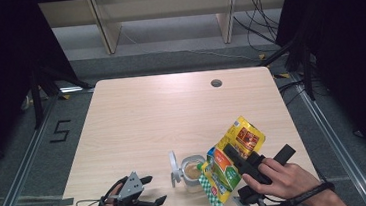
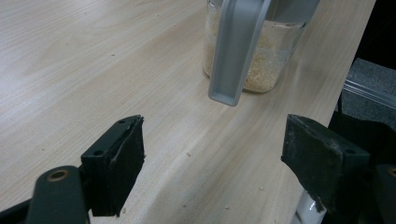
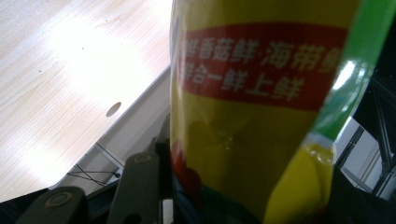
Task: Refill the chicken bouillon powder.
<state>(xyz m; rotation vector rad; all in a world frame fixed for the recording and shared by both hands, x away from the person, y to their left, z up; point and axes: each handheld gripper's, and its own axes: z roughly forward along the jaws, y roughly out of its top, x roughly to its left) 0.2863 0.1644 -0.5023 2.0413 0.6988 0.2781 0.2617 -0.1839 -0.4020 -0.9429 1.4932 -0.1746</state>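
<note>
Pouring: a yellow packet (image 1: 233,156), clamped in the right gripper (image 1: 230,155), is tipped over the open jar (image 1: 193,170).
Left gripper (image 1: 151,190): spread, empty.
Advice: the packet's mouth should be kept centred above the jar.

high view above the near edge looking forward and down on the worktop (image 1: 171,109), left hand-held gripper (image 2: 215,154) camera low and close facing the jar (image 2: 261,60), right hand-held gripper camera pressed up to the packet (image 3: 252,116), worktop shared

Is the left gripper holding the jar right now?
No. In the left gripper view the left gripper stands open with bare table between its jaws, and the jar of pale granules sits beyond them.
</note>
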